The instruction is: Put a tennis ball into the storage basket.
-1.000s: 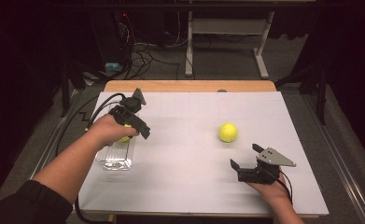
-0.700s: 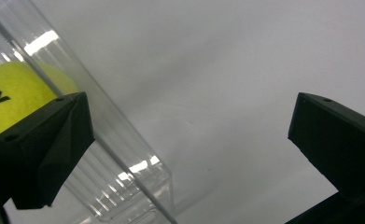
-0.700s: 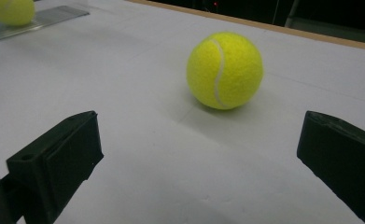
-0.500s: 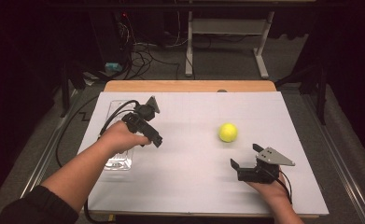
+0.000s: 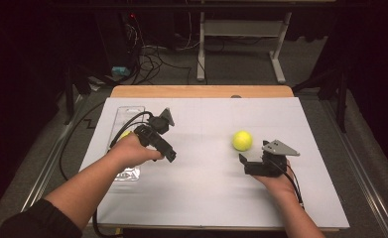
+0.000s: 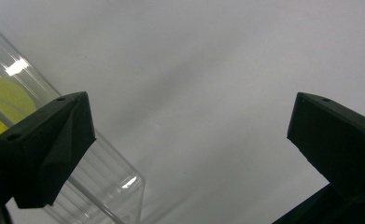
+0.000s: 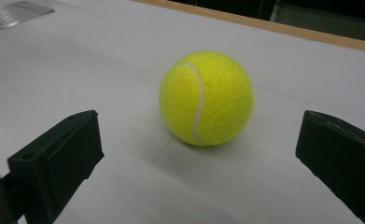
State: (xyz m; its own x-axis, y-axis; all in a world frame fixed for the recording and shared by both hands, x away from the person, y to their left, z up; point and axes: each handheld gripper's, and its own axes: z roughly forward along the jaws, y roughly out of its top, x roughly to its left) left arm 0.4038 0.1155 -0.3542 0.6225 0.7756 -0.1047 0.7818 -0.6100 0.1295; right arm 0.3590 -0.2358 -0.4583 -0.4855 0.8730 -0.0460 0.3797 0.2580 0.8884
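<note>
Right tool open, facing tennis ball; left tool open beside clear container, possibly holding ball.

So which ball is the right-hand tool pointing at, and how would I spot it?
Find the white table; on its right half a yellow tennis ball sits in the open, just ahead of the right gripper. The other yellow ball lies inside a clear tube at the left edge; this one is loose.

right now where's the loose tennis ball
In the high view the tennis ball sits on the white table, right of centre, just beyond the open right gripper.
</note>
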